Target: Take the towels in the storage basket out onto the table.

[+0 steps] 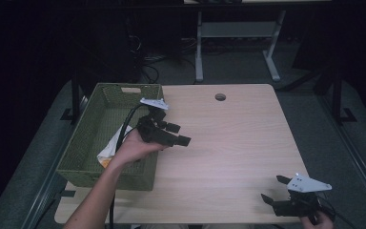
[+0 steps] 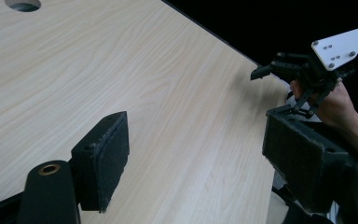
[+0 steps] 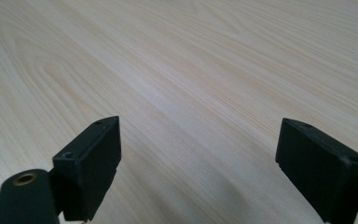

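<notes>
Both empty: left gripper (image 1: 174, 133) and right gripper (image 1: 277, 189) spread wide over bare surface (image 1: 238, 143). Crumpled white-and-orange wrapper (image 1: 108, 151) in green woven basket (image 1: 83, 162) looks light, soft; pinch a raised fold.

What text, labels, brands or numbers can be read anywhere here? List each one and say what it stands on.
None can be read.
The grey plate on the right gripper bears screw holes, no lettering.
The green basket, the white and orange item inside it, the table and the left gripper show no legible marks.
</notes>
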{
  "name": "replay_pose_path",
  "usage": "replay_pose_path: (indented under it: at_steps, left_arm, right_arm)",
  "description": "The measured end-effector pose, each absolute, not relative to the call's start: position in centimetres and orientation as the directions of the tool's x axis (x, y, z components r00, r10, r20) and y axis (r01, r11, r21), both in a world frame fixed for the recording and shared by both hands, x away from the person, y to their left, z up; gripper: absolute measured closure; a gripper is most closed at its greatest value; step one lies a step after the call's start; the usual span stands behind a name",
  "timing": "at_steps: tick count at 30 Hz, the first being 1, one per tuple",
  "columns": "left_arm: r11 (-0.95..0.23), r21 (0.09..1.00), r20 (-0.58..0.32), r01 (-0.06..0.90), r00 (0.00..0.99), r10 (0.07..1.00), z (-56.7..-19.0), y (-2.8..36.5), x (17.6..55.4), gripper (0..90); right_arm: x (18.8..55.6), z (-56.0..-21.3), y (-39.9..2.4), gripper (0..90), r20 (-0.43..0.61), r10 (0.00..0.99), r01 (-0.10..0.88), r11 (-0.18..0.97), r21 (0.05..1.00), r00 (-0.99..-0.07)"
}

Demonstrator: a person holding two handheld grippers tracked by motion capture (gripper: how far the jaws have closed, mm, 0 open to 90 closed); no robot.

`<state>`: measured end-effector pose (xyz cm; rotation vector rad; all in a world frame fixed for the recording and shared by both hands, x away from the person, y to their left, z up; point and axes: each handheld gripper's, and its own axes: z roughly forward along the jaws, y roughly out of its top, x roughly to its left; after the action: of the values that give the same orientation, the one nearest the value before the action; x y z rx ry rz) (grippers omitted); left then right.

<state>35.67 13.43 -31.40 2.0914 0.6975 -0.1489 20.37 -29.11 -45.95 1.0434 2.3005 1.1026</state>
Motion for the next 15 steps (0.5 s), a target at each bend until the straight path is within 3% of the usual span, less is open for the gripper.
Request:
replay_pose_path:
  at_steps: [15]
  left_arm:
    - [-0.383,0.718,-0.392,0.582,0.792,0.468,-31.2,19.2,36.7,24.2]
  right_arm:
    - [20.4,-46.0,-29.1,13.9,-0.021,0.758,0.458,0.416,0.786,-0.652]
